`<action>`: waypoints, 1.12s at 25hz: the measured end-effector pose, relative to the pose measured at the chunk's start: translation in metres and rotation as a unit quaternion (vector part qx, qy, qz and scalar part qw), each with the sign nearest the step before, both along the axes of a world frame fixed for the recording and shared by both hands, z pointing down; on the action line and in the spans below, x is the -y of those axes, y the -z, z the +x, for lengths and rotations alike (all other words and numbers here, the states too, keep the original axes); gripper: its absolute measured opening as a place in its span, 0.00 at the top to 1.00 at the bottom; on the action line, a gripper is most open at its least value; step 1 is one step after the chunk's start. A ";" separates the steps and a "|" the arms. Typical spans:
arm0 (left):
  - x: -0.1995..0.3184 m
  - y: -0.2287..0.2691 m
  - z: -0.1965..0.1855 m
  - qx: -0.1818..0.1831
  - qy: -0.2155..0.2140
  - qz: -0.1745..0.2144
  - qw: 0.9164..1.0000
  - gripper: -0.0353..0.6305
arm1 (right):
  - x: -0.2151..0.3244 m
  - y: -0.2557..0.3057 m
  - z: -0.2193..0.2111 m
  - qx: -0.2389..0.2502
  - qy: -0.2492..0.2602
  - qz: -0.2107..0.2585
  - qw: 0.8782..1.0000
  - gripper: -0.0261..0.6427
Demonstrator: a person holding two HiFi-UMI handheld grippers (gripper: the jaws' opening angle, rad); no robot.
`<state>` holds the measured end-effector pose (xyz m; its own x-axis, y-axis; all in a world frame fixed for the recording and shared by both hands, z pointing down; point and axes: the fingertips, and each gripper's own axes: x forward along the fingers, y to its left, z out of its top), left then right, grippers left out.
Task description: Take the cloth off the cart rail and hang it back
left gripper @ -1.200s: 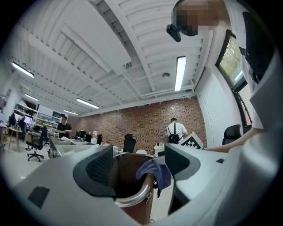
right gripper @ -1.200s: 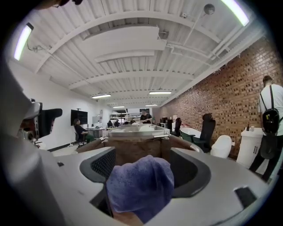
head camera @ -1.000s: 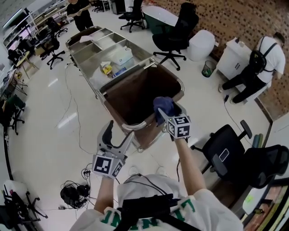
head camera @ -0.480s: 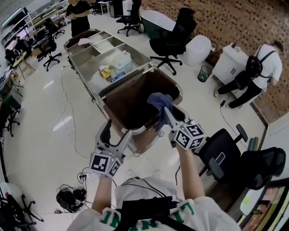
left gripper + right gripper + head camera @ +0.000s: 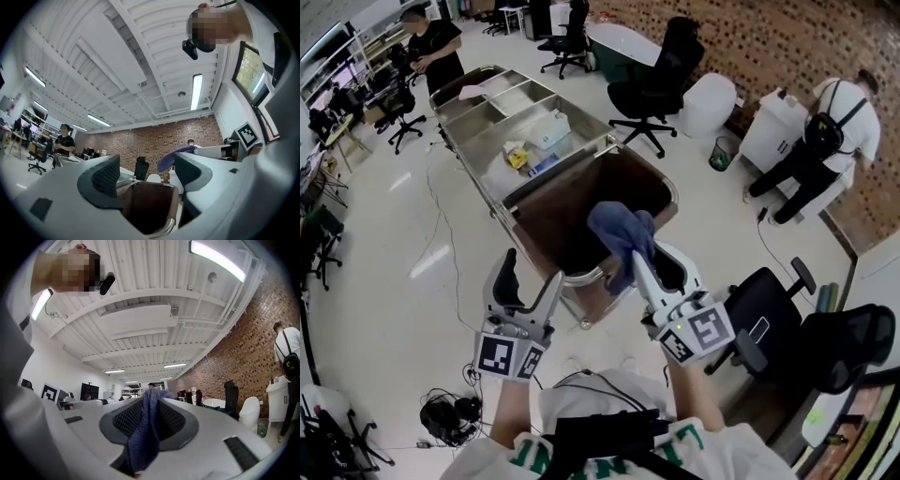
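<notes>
A blue cloth (image 5: 617, 232) hangs in the air over the near end of the steel cart, above its brown bag bin (image 5: 567, 214) and clear of the curved end rail (image 5: 581, 276). My right gripper (image 5: 637, 255) is shut on the cloth and points upward; in the right gripper view the cloth (image 5: 144, 427) is pinched between the ribbed pads, with the right gripper (image 5: 149, 417) aimed at the ceiling. My left gripper (image 5: 530, 279) stands open and empty just left of the rail. In the left gripper view the left gripper (image 5: 145, 176) frames the brown bag (image 5: 151, 206), and the cloth (image 5: 171, 157) shows beyond it.
The cart's steel trays (image 5: 492, 112) hold a box and small items. Black office chairs stand at the right (image 5: 764, 319) and beyond the cart (image 5: 652, 89). A person (image 5: 811, 150) crouches by a white unit, another (image 5: 431, 47) stands far left. Cables (image 5: 450, 408) lie on the floor.
My right gripper closed on the cloth at the cart rail and lifted it up and toward me. My left gripper tilted up slightly and stayed open.
</notes>
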<state>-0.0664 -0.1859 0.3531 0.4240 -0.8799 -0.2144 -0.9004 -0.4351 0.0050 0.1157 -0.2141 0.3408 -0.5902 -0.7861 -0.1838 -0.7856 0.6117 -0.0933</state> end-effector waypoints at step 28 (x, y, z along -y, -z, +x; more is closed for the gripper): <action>-0.065 -0.022 -0.140 -0.009 0.223 -0.042 0.974 0.44 | 0.099 -0.044 -0.231 -0.210 0.312 0.062 0.924 0.78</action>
